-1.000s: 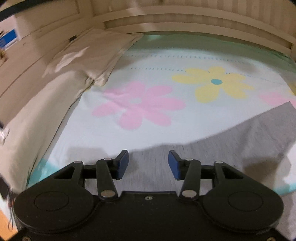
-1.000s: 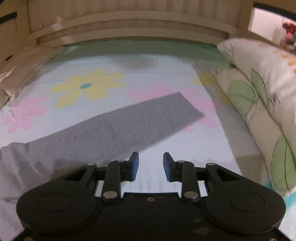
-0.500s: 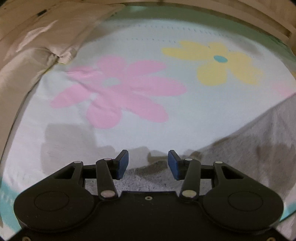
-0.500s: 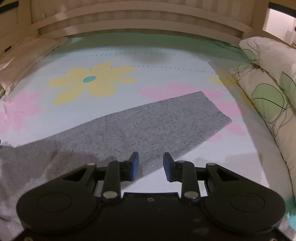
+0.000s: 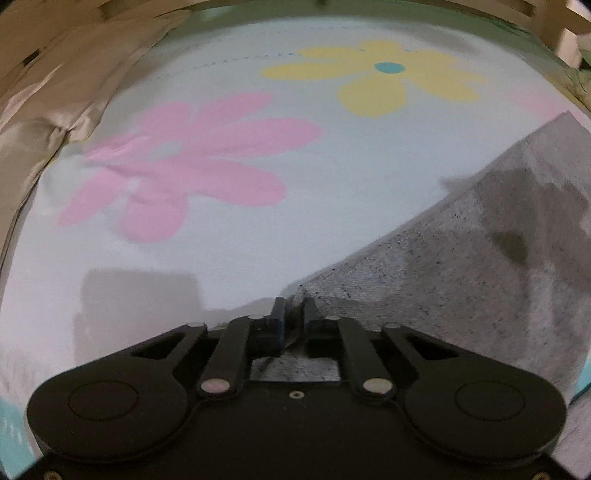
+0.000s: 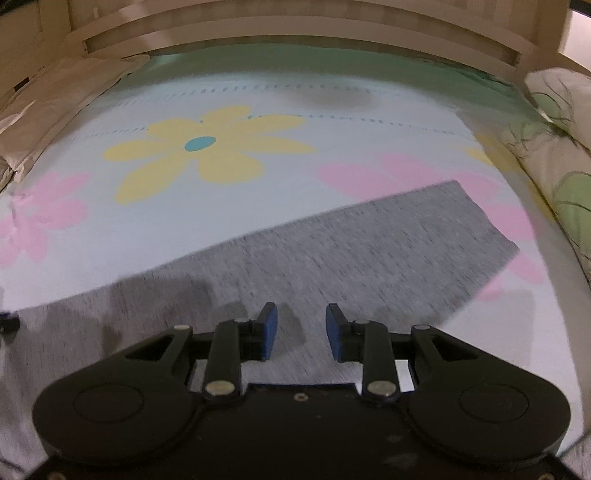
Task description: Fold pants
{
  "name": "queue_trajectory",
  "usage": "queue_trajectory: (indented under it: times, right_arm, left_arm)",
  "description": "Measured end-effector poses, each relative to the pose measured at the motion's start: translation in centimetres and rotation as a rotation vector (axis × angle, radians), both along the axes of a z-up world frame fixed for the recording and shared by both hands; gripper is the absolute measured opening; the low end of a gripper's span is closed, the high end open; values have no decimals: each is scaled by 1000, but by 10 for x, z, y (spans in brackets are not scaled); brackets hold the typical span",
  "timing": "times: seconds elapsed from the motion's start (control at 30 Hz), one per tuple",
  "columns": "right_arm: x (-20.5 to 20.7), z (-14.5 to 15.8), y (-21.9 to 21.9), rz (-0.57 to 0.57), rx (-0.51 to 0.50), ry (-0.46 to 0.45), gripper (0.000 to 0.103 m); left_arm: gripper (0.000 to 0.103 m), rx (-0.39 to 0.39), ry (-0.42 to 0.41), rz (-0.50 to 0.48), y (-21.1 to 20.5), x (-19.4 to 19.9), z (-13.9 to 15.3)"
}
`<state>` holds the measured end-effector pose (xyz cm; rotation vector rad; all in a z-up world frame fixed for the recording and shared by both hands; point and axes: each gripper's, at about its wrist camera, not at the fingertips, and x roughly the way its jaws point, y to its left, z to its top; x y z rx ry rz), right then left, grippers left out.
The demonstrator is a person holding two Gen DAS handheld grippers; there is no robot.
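1. Since half a second ago the left gripper (image 5: pixel 293 314) has gone from wide open to pinched shut on a corner of the grey pants (image 5: pixel 461 266), with a small fold of fabric caught between its blue pads.
2. Over the same interval the right gripper (image 6: pixel 301 332) has come forward over the fabric; its jaws stand apart, holding nothing, just above the pants (image 6: pixel 332 254).
3. From the pinched corner the grey cloth spreads flat to the right across the bedsheet (image 5: pixel 229 236).
4. In the right wrist view one trouser leg runs diagonally up and right, its hem lying over a pink flower print (image 6: pixel 424 173).
5. Farther off, a yellow flower print (image 6: pixel 199 151) sits on bare sheet, well apart from the pants.
6. A beige pillow (image 5: pixel 55 96) lies along the left edge, a leaf-patterned pillow (image 6: pixel 557 155) along the right.
7. Behind everything stands the slatted wooden headboard (image 6: pixel 295 26).
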<state>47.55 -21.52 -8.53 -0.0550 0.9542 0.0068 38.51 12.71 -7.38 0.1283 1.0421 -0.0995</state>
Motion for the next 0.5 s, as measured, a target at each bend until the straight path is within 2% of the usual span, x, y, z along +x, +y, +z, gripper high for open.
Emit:
queue_trajectory:
  times: [0.23,0.3,0.5]
  right_arm:
    - [50,-6,25,-32,34,17,31]
    - [60,-8,30,-59,53,19,31]
    - [87,-19,40,-185,123,100,31]
  left_arm:
    - [8,-35,-99,-34,-2,-49,26]
    - [8,-57,-114,-54,-2,-64,30]
    - [8,-40,-130,-96,-13,-91,29]
